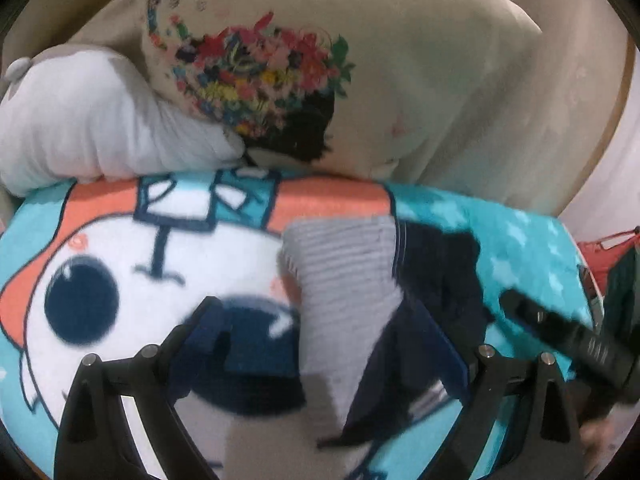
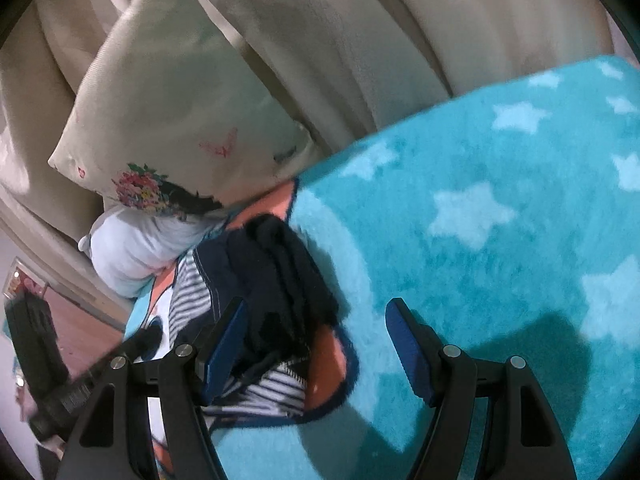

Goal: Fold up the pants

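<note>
Small dark navy pants w/ grey-striped lining (image 1: pixel 400 280) lying bunched on turquoise fleece blanket w/ cartoon print and pale stars (image 2: pixel 500 240), spread over sofa seat. Same garment in right view at centre-left, just ahead of left finger of right hand-held gripper (image 2: pixel 316 320).

Right hand-held gripper: jaws wide apart, nothing between pads, hovering just beside garment's right edge. Left hand-held gripper (image 1: pixel 320 360): jaws look spread, garment hangs or lies between them; whether cloth actually pinched — cannot tell, motion blur.

Judged step: spread before 1st fold. Garment crumpled, lining turned out.

To do well:
- take waistband corners, one per gripper, single layer only, not blanket pile
- pull apart, lay flat, legs aligned
- then fold leg onto leg

Risk: fleece snagging in pads. Cream cushion w/ floral print (image 1: pixel 280 80) and white plush toy (image 1: pixel 100 132) near far edge; keep cloth short of them.
</note>
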Demonstrator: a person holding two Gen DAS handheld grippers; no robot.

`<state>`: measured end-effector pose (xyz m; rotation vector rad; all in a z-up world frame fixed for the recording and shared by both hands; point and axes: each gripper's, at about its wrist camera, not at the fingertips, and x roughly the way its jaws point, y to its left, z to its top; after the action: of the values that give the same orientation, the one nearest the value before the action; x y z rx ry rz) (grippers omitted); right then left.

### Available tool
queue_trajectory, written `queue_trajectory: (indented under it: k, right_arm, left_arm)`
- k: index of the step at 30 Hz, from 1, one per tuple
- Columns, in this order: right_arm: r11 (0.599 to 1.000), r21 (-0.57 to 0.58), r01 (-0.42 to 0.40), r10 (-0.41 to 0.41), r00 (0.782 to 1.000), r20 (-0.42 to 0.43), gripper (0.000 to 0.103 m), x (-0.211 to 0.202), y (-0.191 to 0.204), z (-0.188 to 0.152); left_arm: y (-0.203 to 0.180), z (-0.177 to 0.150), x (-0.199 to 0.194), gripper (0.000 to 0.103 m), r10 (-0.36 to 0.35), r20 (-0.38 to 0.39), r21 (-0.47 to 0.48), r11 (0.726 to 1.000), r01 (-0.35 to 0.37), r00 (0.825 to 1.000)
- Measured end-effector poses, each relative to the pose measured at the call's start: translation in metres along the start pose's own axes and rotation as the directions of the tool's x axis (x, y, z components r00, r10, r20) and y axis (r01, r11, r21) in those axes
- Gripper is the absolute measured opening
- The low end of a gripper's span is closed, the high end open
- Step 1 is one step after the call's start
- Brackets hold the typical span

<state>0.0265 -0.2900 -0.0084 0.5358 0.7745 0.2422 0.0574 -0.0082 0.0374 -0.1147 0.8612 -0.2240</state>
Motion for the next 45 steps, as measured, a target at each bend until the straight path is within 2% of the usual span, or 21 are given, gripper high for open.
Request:
queue_trajectory:
  k: [2, 6, 9, 14, 16, 18, 20, 21, 23, 25, 27, 29, 31, 33, 34, 35, 36, 39, 40, 42, 45]
  right_arm:
    - [1.000, -0.020, -0.007, 0.008, 0.999, 0.033, 0.076, -0.004, 0.006, 0.000]
    - [0.997, -0.064, -0.039, 0.042, 0.998, 0.051, 0.076, -0.013, 0.020, -0.007]
    - [0.991, -0.122, -0.048, 0.054, 0.998, 0.040, 0.076, -0.018, 0.032, -0.017]
    - [0.948, -0.308, -0.082, 0.099, 0.994, 0.041, 0.076, -0.019, 0.073, -0.029]
    - [0.929, -0.350, -0.120, 0.127, 0.992, -0.003, 0.076, -0.008, 0.085, -0.036]
    - [0.932, -0.345, -0.111, 0.100, 0.994, -0.050, 0.076, 0.010, 0.087, -0.044]
    - [0.942, -0.329, -0.061, 0.027, 0.994, -0.107, 0.075, 0.027, 0.082, -0.053]
    - [0.942, -0.333, -0.039, 0.003, 0.994, -0.108, 0.075, 0.030, 0.082, -0.058]
    - [0.933, -0.359, -0.012, -0.014, 0.998, -0.068, 0.075, 0.022, 0.087, -0.064]
    - [0.929, -0.371, -0.002, -0.014, 0.999, -0.039, 0.076, 0.010, 0.090, -0.069]
    - [0.933, -0.361, 0.000, -0.007, 1.000, -0.019, 0.076, -0.001, 0.089, -0.075]
    - [0.937, -0.349, 0.012, -0.012, 1.000, 0.001, 0.076, -0.009, 0.087, -0.081]
    - [0.940, -0.339, 0.031, -0.022, 0.999, 0.030, 0.076, -0.019, 0.082, -0.086]
    - [0.940, -0.337, 0.051, -0.033, 0.998, 0.058, 0.076, -0.027, 0.082, -0.089]
    - [0.939, -0.338, 0.061, -0.039, 0.997, 0.071, 0.076, -0.031, 0.083, -0.090]
    - [0.939, -0.338, 0.069, -0.043, 0.996, 0.083, 0.076, -0.036, 0.083, -0.091]
    - [0.939, -0.337, 0.074, -0.046, 0.995, 0.090, 0.076, -0.040, 0.083, -0.093]
    - [0.938, -0.337, 0.085, -0.056, 0.994, 0.094, 0.076, -0.044, 0.084, -0.095]
    - [0.938, -0.335, 0.089, -0.061, 0.994, 0.094, 0.076, -0.044, 0.084, -0.096]
    - [0.938, -0.330, 0.101, -0.074, 0.993, 0.093, 0.076, -0.043, 0.085, -0.097]
    - [0.940, -0.322, 0.111, -0.084, 0.992, 0.097, 0.076, -0.047, 0.084, -0.099]
  left_arm:
    - [-0.005, 0.017, 0.019, 0.095, -0.062, -0.056, 0.002, 0.998, 0.062, 0.997]
    - [-0.011, 0.035, 0.076, 0.095, -0.015, -0.164, 0.007, 1.000, 0.017, 0.986]
    - [-0.006, 0.036, 0.106, 0.095, -0.072, -0.251, -0.058, 0.997, 0.059, 0.965]
    - [0.000, 0.037, 0.106, 0.097, -0.132, -0.233, -0.101, 0.989, 0.111, 0.963]
    - [0.005, 0.038, 0.103, 0.097, -0.152, -0.225, -0.120, 0.985, 0.128, 0.962]
    - [0.012, 0.037, 0.090, 0.097, -0.155, -0.202, -0.130, 0.983, 0.131, 0.967]
    - [0.012, 0.033, 0.068, 0.097, -0.137, -0.149, -0.102, 0.987, 0.123, 0.979]
    - [0.012, 0.031, 0.058, 0.097, -0.119, -0.122, -0.083, 0.991, 0.110, 0.985]
    - [0.008, 0.022, 0.028, 0.097, -0.046, -0.024, -0.033, 0.998, 0.045, 0.999]
    - [0.005, 0.008, -0.003, 0.097, 0.025, 0.086, 0.007, 1.000, -0.026, 0.996]
    - [0.005, -0.004, -0.029, 0.097, 0.092, 0.179, 0.011, 0.995, -0.095, 0.980]
    - [0.002, -0.017, -0.056, 0.100, 0.167, 0.287, 0.008, 0.984, -0.177, 0.943]
    - [-0.005, -0.032, -0.077, 0.103, 0.257, 0.398, -0.015, 0.962, -0.274, 0.881]
    - [-0.007, -0.043, -0.094, 0.103, 0.319, 0.467, -0.047, 0.940, -0.337, 0.824]
    - [-0.009, -0.050, -0.100, 0.103, 0.353, 0.471, -0.066, 0.928, -0.367, 0.809]
    - [-0.007, -0.054, -0.105, 0.103, 0.365, 0.457, -0.076, 0.925, -0.373, 0.811]
    - [-0.003, -0.056, -0.109, 0.103, 0.353, 0.442, -0.076, 0.931, -0.358, 0.824]
    - [0.006, -0.060, -0.106, 0.103, 0.240, 0.335, -0.046, 0.970, -0.239, 0.911]
    - [0.006, -0.063, -0.104, 0.103, 0.221, 0.313, -0.046, 0.975, -0.218, 0.924]
    - [0.009, -0.067, -0.099, 0.103, 0.208, 0.284, -0.053, 0.978, -0.202, 0.936]
    - [0.009, -0.074, -0.097, 0.103, 0.240, 0.261, -0.052, 0.971, -0.235, 0.935]
